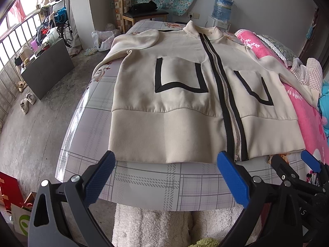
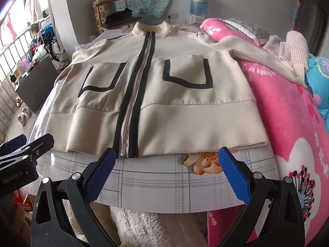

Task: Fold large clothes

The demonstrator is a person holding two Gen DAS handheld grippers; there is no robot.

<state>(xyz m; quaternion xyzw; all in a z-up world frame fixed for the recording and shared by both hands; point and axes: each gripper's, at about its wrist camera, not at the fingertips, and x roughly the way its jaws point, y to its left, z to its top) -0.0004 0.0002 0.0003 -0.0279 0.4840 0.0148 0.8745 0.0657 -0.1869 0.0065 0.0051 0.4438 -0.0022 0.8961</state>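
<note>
Plaid bedding on the bed (image 1: 144, 177) carries your cream zip jacket (image 1: 164, 107), spread flat and front up. It looks soft, thick and probably limp, so pinch the ribbed hem corners. Left gripper (image 1: 165, 177) and right gripper (image 2: 164, 175) hover with fingers spread, holding nothing.

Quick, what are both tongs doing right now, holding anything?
Left tongs: open, holding nothing, just short of the jacket hem.
Right tongs: open, holding nothing, also at the hem.
</note>
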